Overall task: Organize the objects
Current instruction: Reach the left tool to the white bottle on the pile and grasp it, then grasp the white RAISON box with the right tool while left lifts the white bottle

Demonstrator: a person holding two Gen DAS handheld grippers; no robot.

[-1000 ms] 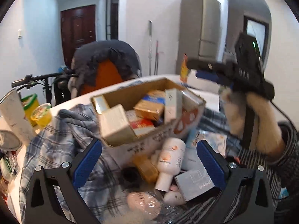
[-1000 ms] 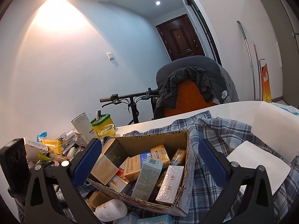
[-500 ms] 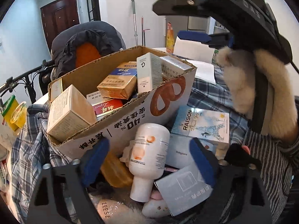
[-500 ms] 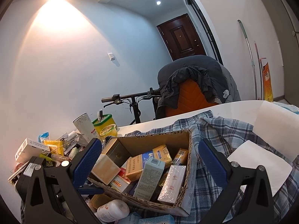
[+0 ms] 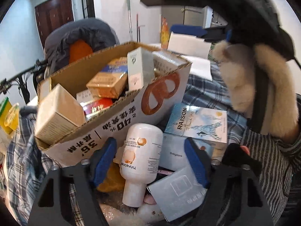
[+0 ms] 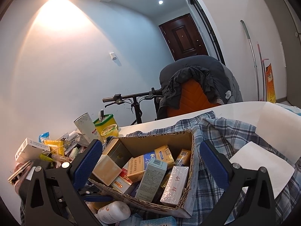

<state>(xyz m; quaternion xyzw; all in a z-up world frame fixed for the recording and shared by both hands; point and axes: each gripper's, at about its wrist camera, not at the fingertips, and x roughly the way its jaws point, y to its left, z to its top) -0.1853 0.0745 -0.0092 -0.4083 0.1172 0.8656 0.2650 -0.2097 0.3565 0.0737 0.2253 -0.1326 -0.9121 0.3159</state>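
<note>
A white lotion bottle [image 5: 141, 150] lies cap-down in a heap in front of the cardboard box [image 5: 112, 130]. My left gripper [image 5: 149, 162] points down over it; its jaws are closing with the bottle between them, and the blue pads [image 5: 103, 160] stand clear of its sides. A pale "babycare" box [image 5: 173, 154] also sits inside the right pad. My right gripper [image 6: 150, 162] hangs open above the cardboard box [image 6: 154, 143], which is full of small packets, and holds nothing. The bottle [image 6: 112, 212] shows at the bottom of the right wrist view.
A blue "RAISON" box [image 5: 199, 122] and a grey box [image 5: 178, 188] lie beside the bottle. A plaid cloth [image 6: 225, 131] covers the table, with white paper [image 6: 263, 165] on the right. Clutter and a yellow-green tub [image 6: 107, 126] crowd the left. A jacket-draped chair [image 6: 197, 79] stands behind.
My left gripper has dropped and moved in toward the heap, and its jaws have narrowed around the white bottle. The right gripper has stayed where it was, still open.
</note>
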